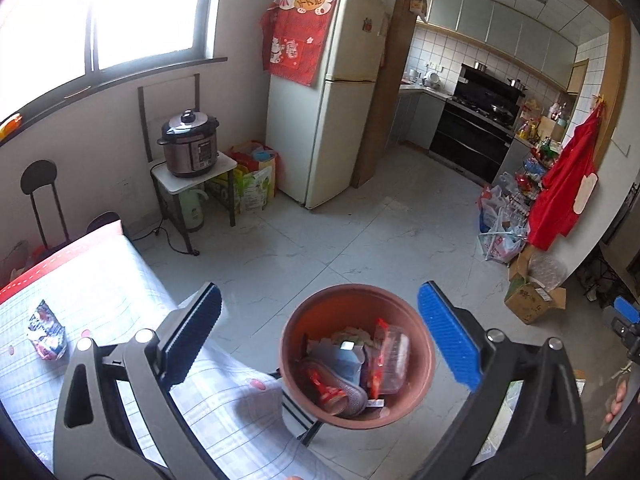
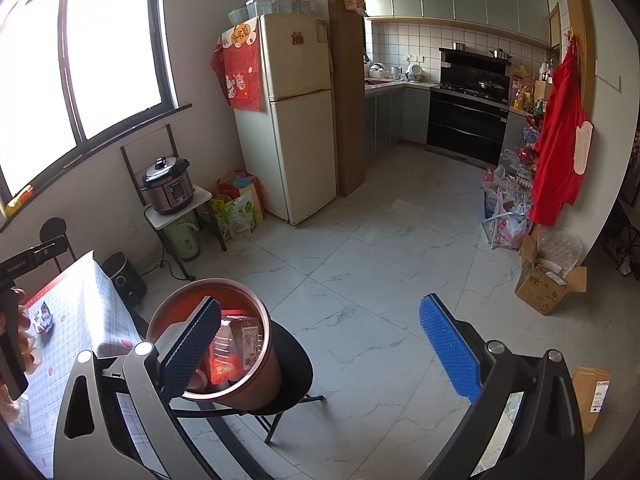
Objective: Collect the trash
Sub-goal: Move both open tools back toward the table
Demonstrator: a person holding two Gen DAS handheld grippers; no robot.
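Both grippers gape wide, nothing held: left gripper (image 1: 320,344) above the trash bin (image 1: 416,396) on a black stool (image 2: 296,368) at the table (image 1: 132,280) edge. Right gripper (image 2: 320,344) faces open floor (image 2: 380,260). A wrapper (image 1: 46,330) (crumpled, probably a snack packet) remains on the table.

The bin (image 1: 356,356) is terracotta brown, holding red and clear wrappers plus a pale blue carton, while the tablecloth (image 1: 120,280) carries a pale grid of thin lines on white with a red edge. Each gripper's pads (image 1: 448,342) are bright blue and ribbed (their frames are grey and black). The fridge (image 2: 296,120) is cream with a red cloth (image 2: 242,76) draped over it, the floor (image 2: 380,260) is white marbled tile, and a red apron (image 2: 560,140) hangs on the wall.
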